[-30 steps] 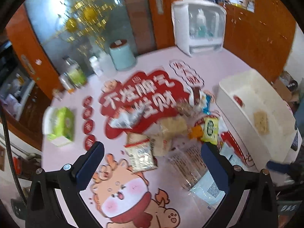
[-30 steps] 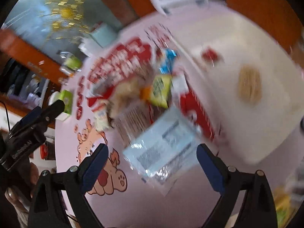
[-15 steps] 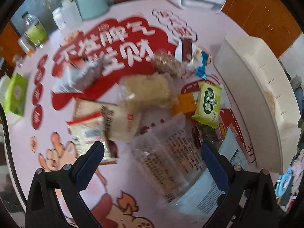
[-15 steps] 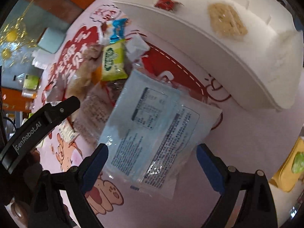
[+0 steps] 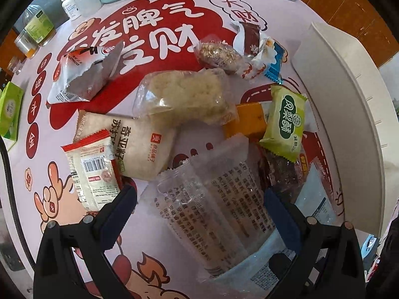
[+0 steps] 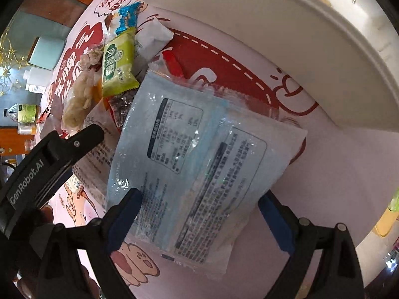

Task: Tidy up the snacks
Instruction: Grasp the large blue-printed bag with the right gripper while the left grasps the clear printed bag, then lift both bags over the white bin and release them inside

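While both hand-held grippers gape wide, the right hand-held gripper [image 6: 199,211] straddles a glossy pale-blue snack packet [image 6: 197,167] printed with black text.

A home dining room: cartoon-print tablecloth [image 5: 159,37], wooden cabinets [image 5: 354,10], bottles [image 5: 40,25] and snack packets [image 5: 189,97].

Both views were bright and fairly sharp — glare glinted on the pale-blue packet [image 6: 199,172] and clear wrappers. Fisheye bending curved the edges, and black vignetting filled the corners.
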Tool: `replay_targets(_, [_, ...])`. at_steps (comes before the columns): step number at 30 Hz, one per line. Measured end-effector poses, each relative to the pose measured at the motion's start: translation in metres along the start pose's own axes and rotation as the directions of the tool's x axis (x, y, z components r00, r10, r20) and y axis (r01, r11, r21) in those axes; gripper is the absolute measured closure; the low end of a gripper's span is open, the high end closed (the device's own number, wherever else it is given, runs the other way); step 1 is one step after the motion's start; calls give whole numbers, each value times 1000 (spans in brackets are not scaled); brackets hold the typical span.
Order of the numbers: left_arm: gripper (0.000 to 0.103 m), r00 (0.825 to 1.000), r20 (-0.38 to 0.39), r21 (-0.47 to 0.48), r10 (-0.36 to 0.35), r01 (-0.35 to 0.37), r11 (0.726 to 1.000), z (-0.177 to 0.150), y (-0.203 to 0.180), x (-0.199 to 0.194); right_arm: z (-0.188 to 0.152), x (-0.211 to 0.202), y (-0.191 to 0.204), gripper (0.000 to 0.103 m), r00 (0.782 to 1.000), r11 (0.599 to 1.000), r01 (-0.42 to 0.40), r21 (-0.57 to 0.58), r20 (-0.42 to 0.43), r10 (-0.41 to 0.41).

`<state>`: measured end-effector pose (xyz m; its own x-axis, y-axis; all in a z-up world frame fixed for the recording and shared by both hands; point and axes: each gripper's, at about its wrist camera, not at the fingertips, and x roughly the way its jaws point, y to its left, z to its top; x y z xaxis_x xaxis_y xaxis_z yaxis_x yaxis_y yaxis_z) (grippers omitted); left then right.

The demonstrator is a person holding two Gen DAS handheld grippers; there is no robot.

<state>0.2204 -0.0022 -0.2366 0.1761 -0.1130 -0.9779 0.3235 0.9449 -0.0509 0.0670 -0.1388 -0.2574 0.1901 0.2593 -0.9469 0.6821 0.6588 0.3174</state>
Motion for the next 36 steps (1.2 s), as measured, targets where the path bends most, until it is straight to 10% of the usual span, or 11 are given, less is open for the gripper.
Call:
replay_targets(11, [2,1000,-14,-71,-9,8,997,-4,8,10,-4,8,26,6,996,983,85,-162,22,-83])
replay_targets(18, [1,990,-86,-147,-108,94,985,-15,22,30,-10,5,30,20,994,964,106,-242,40,-99])
replay_targets(24, [0,996,-73,-108,-55,47,993,-18,13,33,-10,-2,22,34,996,962,85,-259,54,-74])
replay_targets(36, [44,1000,5,-27,22,-22,999,-46,5,-8,-28,-28,7,68,994,928,18,-372,107,23])
